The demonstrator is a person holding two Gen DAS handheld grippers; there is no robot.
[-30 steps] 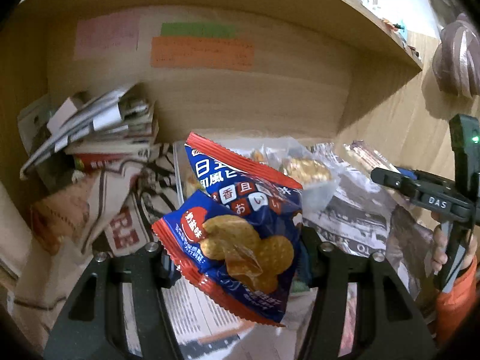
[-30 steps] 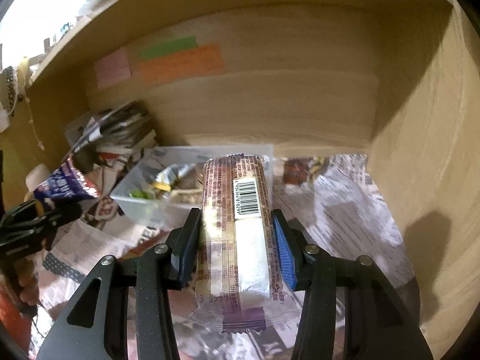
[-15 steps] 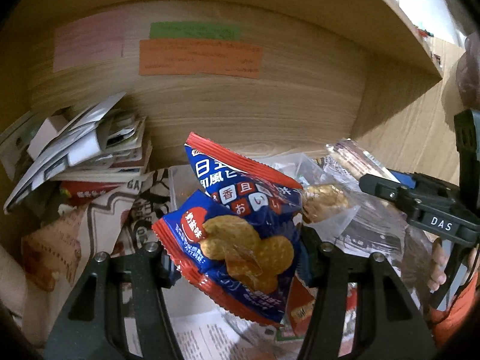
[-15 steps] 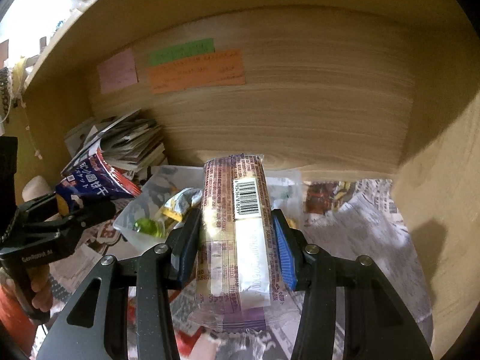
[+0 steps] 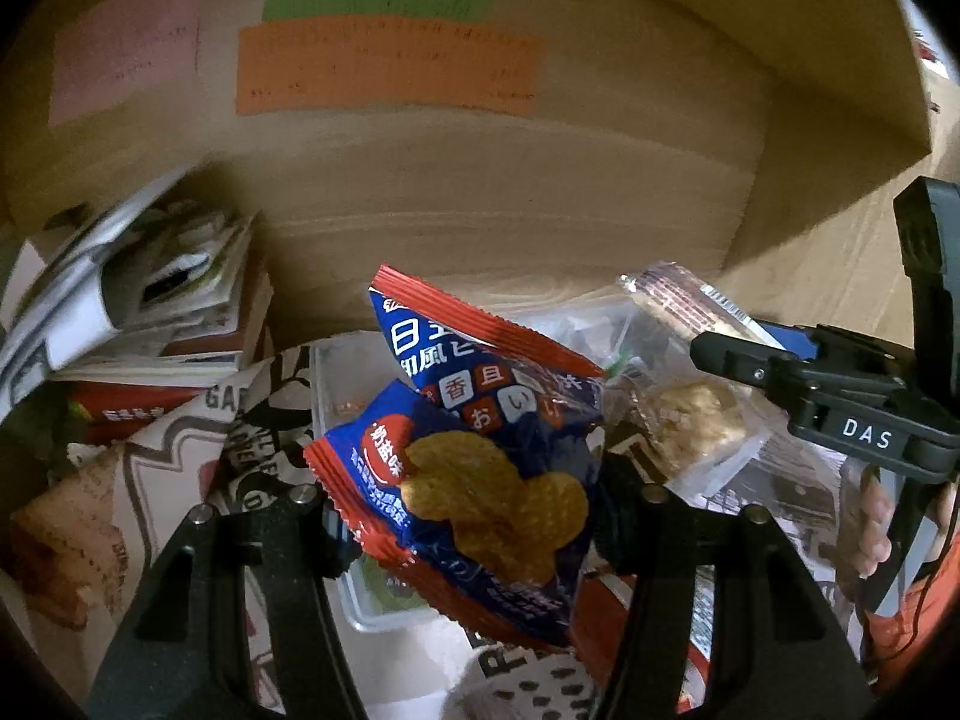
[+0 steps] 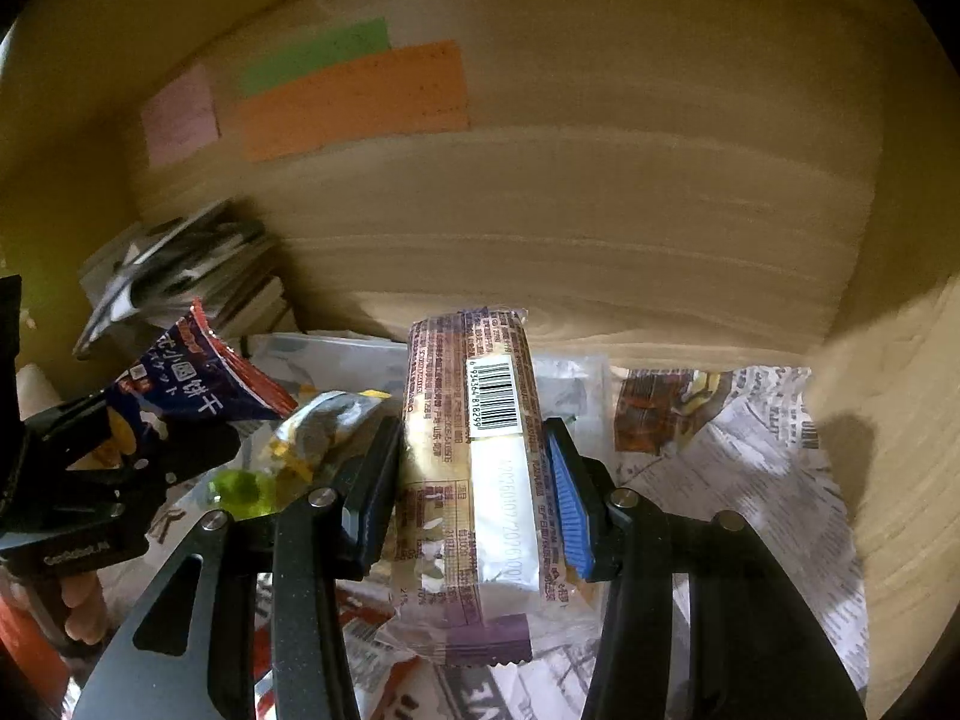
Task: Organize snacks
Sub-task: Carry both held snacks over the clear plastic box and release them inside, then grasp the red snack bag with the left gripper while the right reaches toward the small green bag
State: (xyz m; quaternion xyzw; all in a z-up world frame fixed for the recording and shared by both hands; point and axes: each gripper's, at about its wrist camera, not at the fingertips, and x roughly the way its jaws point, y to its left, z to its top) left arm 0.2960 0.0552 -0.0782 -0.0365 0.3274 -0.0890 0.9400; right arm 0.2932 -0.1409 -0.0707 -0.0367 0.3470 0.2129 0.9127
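Observation:
My left gripper (image 5: 474, 516) is shut on a blue and red cracker packet (image 5: 480, 456), held over a clear plastic bin (image 5: 327, 372) of snacks. Seen from the right wrist, the same packet (image 6: 198, 390) pokes up from the left gripper (image 6: 138, 438) at the left edge. My right gripper (image 6: 474, 480) is shut on a long brown and white wrapped cake bar (image 6: 474, 480) with its barcode facing up. That bar (image 5: 678, 300) and the right gripper (image 5: 744, 354) appear at the right of the left wrist view, above the bin's right side.
We are inside a wooden cubby with orange (image 6: 354, 99), green and pink paper notes on its back wall. A stack of magazines and papers (image 5: 138, 294) fills the back left. Newspaper (image 6: 732, 462) lines the floor. The bin holds wrapped snacks (image 6: 318, 420). The wooden side wall stands close at right.
Both grippers have moved deeper into the cubby with their snacks; the back wall and notes look larger, and the bin now lies right under them.

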